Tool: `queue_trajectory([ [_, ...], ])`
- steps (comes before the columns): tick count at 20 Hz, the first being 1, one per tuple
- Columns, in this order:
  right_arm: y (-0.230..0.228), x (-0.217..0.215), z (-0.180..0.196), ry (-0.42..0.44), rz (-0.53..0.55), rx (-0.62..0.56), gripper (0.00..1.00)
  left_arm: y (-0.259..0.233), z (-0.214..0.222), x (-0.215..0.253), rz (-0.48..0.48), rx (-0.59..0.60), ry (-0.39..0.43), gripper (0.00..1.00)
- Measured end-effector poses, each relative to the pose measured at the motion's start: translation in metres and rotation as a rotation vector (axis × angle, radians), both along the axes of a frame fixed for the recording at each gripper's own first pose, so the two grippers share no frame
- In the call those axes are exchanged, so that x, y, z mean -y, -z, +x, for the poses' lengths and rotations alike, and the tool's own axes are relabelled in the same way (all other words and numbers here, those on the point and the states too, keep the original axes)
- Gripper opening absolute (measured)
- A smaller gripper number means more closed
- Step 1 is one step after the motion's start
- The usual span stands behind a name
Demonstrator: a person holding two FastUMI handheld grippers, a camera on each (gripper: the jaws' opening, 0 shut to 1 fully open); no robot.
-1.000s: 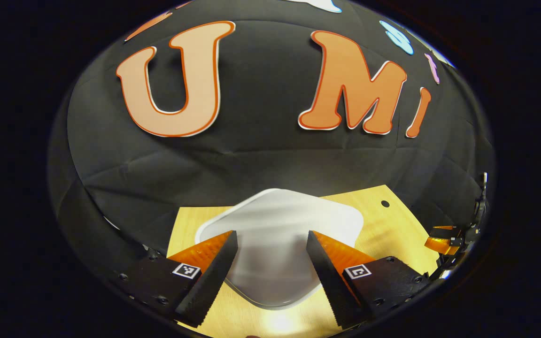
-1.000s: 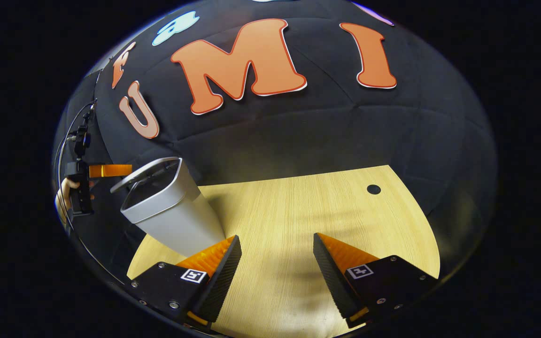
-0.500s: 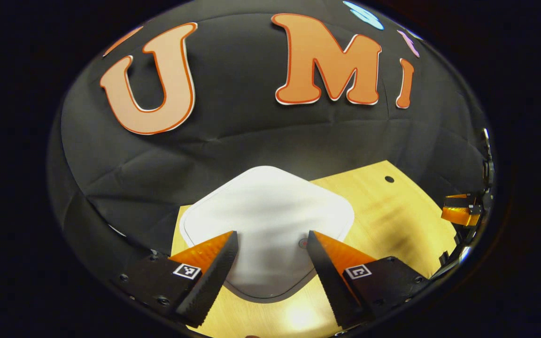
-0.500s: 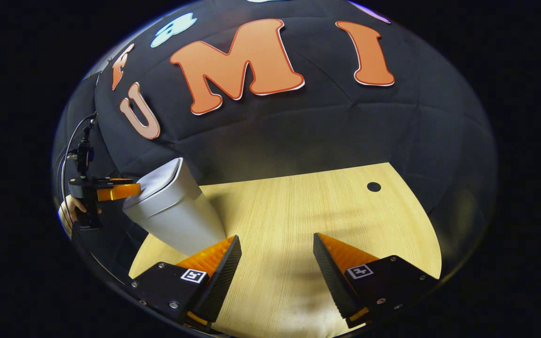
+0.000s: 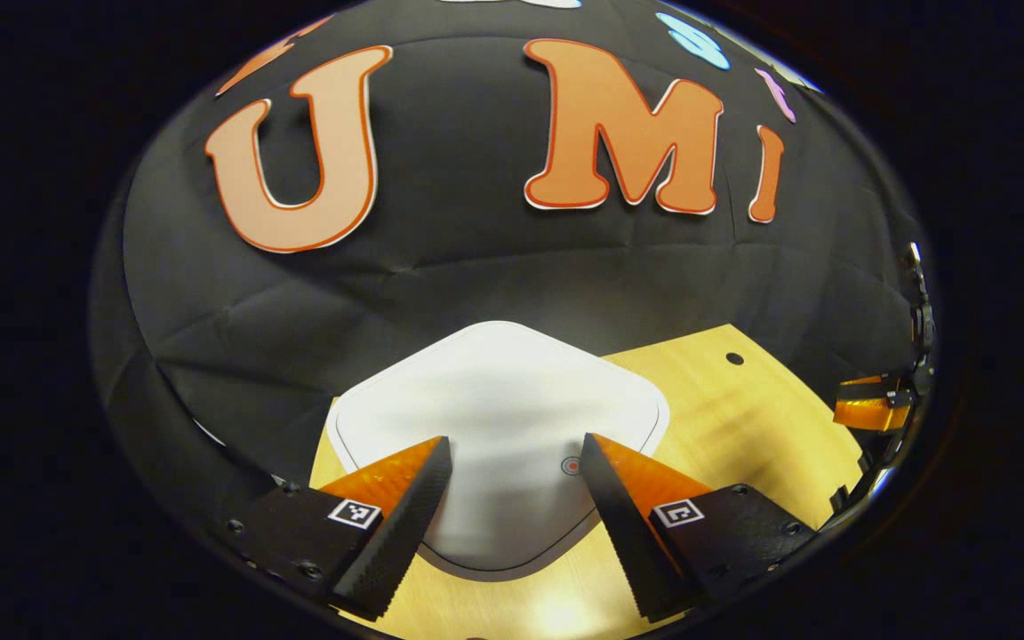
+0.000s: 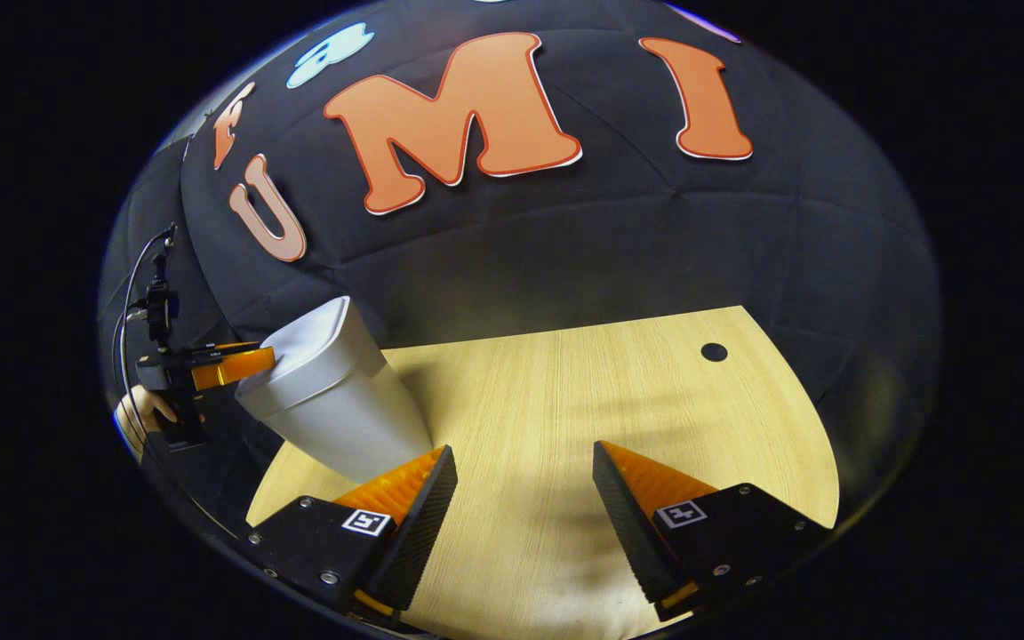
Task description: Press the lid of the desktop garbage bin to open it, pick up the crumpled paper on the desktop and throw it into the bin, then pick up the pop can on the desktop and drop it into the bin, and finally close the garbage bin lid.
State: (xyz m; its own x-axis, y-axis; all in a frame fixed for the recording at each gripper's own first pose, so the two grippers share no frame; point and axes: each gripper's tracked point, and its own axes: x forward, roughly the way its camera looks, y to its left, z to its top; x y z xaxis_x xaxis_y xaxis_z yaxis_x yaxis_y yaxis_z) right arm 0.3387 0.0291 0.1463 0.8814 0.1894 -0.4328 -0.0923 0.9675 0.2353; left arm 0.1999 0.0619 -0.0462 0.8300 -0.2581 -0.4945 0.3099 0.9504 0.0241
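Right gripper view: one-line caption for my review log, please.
Open right gripper hangs over bare wooden desktop; at left, left gripper sits at the closed lid of the white bin.

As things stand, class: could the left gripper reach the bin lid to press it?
Probably yes: the left gripper hangs open just over the closed bin lid, with nothing between them.

White bin (image 5: pixel 494 418), lid (image 6: pixel 303 342) apparently closed, upright

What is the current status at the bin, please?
Left gripper open above lid. Right gripper open, empty, over table. Bin lid down. Nothing obstructing.
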Motion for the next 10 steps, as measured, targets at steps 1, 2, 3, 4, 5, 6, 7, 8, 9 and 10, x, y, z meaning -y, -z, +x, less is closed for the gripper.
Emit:
queue_trajectory([
  [1, 0.000, -0.001, 0.001, -0.001, -0.005, 0.002, 0.92, 0.000, 0.000, -0.001, 0.004, -0.003, -0.007, 0.95],
  [2, -0.002, -0.001, 0.001, -0.001, -0.008, 0.004, 0.92, 0.000, -0.001, -0.002, 0.013, 0.000, -0.014, 0.95],
  [3, -0.004, -0.002, 0.001, 0.001, -0.007, 0.009, 0.92, -0.001, -0.002, -0.003, 0.023, 0.002, -0.016, 0.95],
  [4, -0.006, -0.002, 0.001, 0.002, -0.006, 0.014, 0.92, -0.002, -0.003, -0.003, 0.030, 0.003, -0.020, 0.95],
  [5, -0.006, -0.002, 0.001, 0.004, -0.009, 0.018, 0.92, -0.003, -0.003, -0.003, 0.030, 0.007, -0.028, 0.95],
  [6, -0.007, -0.001, 0.000, 0.006, -0.013, 0.020, 0.93, -0.002, -0.003, -0.003, 0.029, 0.005, -0.035, 0.93],
  [7, -0.010, -0.001, -0.002, 0.008, -0.017, 0.024, 0.92, -0.002, -0.003, -0.002, 0.025, 0.004, -0.039, 0.95],
  [8, -0.012, 0.000, -0.001, 0.010, -0.020, 0.030, 0.92, -0.003, -0.006, -0.002, 0.023, 0.001, -0.041, 0.95],
  [9, -0.015, 0.000, -0.002, 0.012, -0.022, 0.036, 0.92, -0.004, -0.007, 0.000, 0.021, -0.001, -0.039, 0.95],
  [10, -0.018, 0.001, -0.002, 0.016, -0.024, 0.044, 0.92, -0.005, -0.009, 0.001, 0.020, -0.001, -0.038, 0.95],
])
